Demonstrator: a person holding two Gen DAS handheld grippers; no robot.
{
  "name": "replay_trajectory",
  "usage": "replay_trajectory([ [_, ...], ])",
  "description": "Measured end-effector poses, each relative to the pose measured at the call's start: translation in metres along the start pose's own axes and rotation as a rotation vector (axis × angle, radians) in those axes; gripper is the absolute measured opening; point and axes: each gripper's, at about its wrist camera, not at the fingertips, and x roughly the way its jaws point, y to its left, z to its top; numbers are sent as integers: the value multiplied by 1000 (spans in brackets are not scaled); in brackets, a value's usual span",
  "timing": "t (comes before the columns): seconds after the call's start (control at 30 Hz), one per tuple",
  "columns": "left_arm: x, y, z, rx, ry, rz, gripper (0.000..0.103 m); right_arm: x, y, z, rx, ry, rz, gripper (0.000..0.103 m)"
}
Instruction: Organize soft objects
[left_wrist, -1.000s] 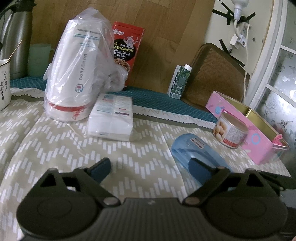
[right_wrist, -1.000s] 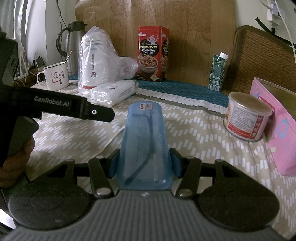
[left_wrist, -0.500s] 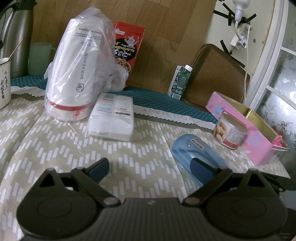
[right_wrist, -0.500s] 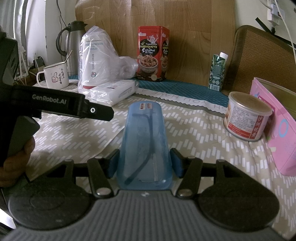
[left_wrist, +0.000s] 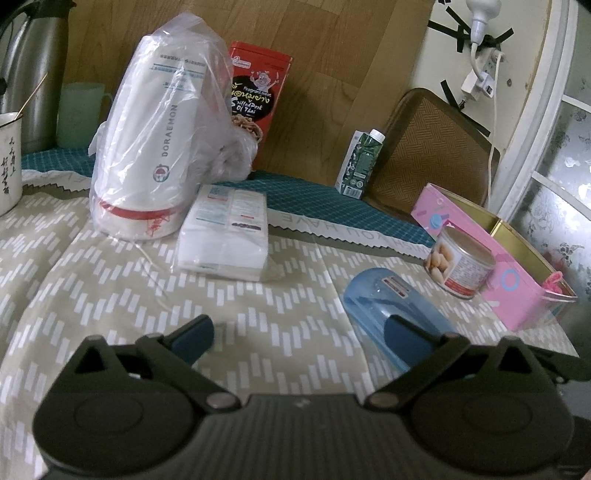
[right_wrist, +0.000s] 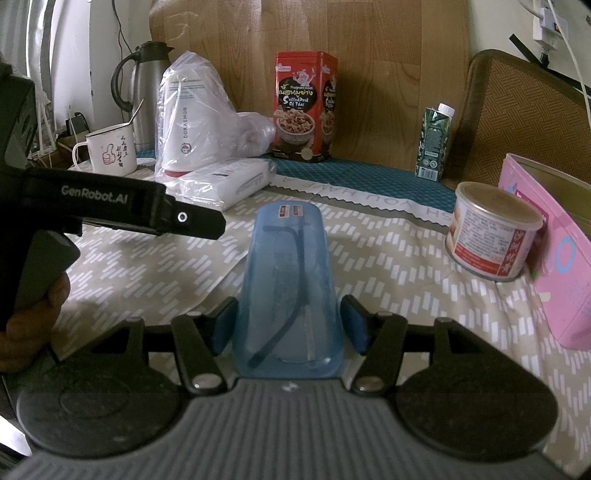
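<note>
While the left gripper (left_wrist: 295, 332) is spreading its jaws wide over bare tablecloth (left_wrist: 110, 295) with nothing between them, it is facing 1 tissue pack (left_wrist: 225, 232) lying far left of centre, just beside 1 bagged white appliance (left_wrist: 155, 147); to do this step well, I judge it should be approaching the pack squarely and pinching gently, since soft wrapping is likely to crumple. From the right wrist, the right gripper (right_wrist: 288, 325) is straddling 1 blue translucent case (right_wrist: 288, 288) near centre, its pads looking just clear of the sides, so released. Also showing here are 1 round tin (right_wrist: 491, 240), 1 red tin (right_wrist: 304, 107), 1 carton (right_wrist: 434, 140), 1 mug (right_wrist: 110, 151), 1 pink box (right_wrist: 557, 251).
</note>
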Motion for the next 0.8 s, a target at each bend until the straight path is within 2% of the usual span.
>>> replay_trajectory([
  [0.8, 2, 0, 0, 12, 5, 3, 102, 0, -1, 0, 0, 1, 0, 64],
])
